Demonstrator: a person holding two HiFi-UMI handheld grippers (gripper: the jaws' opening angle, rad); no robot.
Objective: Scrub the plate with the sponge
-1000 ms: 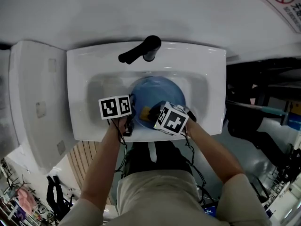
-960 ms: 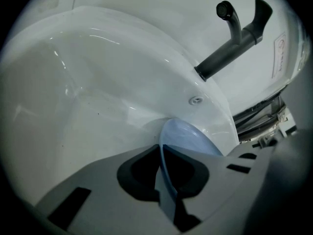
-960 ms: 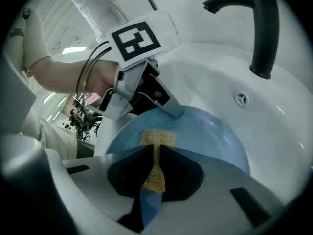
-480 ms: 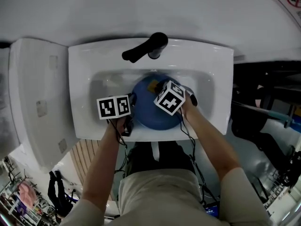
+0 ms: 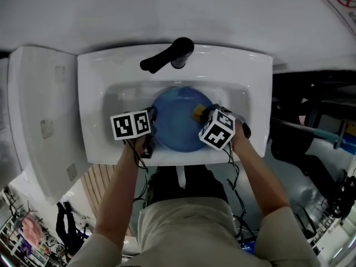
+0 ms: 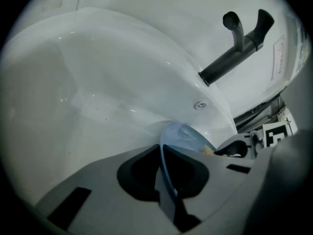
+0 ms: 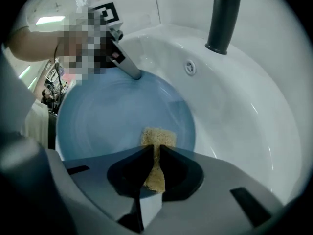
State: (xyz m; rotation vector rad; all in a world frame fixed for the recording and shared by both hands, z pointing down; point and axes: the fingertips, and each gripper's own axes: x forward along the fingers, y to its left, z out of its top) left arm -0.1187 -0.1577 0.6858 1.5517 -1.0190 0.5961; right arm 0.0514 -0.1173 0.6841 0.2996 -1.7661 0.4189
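Washbasin (image 5: 253,88): white, rectangular in outline, with a rounded bowl; it is seen from above in the head view.
Faucet (image 5: 169,59): black, mounted at the middle of the far rim, with the spout carried out over the bowl.
Overflow hole (image 7: 190,67): small and ringed, set in the far wall of the bowl below the faucet.
Plate (image 5: 173,124): blue and round, located inside the bowl of the washbasin and held by its left rim.
Sponge (image 7: 159,136): yellow and coarse, pinched narrow at its middle. Its free end is laid against the face of the plate, near the right rim.
Left gripper (image 6: 163,153): jaws are clamped on the left rim of the plate, whose thin blue edge is seen between the pads.
Right gripper (image 7: 155,155): jaws are closed on the sponge. The gripper is pointed steeply down over the right side of the plate, well apart from the left gripper across the plate.
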